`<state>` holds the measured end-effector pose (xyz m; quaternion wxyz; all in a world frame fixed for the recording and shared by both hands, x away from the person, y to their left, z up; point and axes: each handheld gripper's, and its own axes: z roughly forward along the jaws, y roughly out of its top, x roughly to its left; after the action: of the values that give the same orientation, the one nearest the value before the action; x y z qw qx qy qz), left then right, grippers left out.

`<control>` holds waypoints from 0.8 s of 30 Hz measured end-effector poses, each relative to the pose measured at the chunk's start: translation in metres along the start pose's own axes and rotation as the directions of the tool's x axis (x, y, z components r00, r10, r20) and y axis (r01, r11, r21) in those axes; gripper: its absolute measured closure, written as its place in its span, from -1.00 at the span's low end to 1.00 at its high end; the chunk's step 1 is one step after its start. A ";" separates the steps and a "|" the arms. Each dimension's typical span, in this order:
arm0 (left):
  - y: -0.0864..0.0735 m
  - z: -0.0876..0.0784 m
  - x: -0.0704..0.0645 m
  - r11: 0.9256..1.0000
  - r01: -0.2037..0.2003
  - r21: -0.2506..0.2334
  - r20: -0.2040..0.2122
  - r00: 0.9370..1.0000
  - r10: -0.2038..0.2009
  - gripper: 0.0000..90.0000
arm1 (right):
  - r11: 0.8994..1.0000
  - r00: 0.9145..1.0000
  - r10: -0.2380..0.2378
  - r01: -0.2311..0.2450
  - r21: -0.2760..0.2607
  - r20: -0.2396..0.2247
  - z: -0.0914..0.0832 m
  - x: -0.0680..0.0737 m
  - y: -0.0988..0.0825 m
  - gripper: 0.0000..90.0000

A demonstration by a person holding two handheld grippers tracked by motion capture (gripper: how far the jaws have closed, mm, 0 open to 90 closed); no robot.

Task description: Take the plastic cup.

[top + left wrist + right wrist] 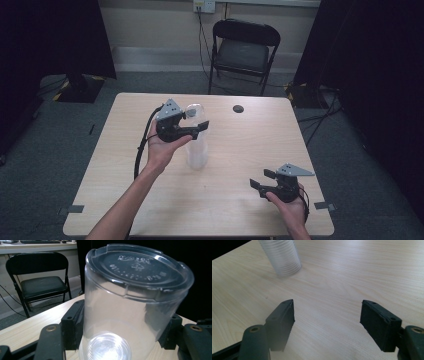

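Clamped between the left gripper (200,127)'s jaws, the top cup of a clear, upside-down cup stack (196,150) stands mid-worktop (240,150), while the right gripper (261,180) rests near the front edge, jaws apart, holding nothing.

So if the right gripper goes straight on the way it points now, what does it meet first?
Probably the stack of clear cups. Between it and the right gripper, whose jaws stand open, lies bare table; depth is hard to judge.
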<state>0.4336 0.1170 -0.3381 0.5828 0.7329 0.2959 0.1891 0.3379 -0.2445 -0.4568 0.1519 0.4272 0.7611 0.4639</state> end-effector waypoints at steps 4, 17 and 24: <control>0.004 -0.002 0.000 1.000 0.001 -0.007 -0.003 1.000 -0.001 -0.21 | 1.000 1.000 0.001 -0.001 0.002 -0.001 0.001 0.000 0.000 -0.39; 0.019 -0.013 -0.016 0.996 -0.068 -0.057 0.017 0.997 0.069 -0.21 | 1.000 1.000 0.000 0.000 0.003 0.001 0.002 0.001 0.000 -0.39; 0.023 -0.022 -0.021 0.994 -0.073 -0.080 0.039 0.996 0.076 -0.21 | 1.000 1.000 -0.001 0.001 0.002 0.003 0.001 0.001 0.000 -0.39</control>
<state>0.4091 0.1163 -0.3095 0.6096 0.7238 0.2483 0.2068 0.3382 -0.2428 -0.4571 0.1527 0.4277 0.7615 0.4625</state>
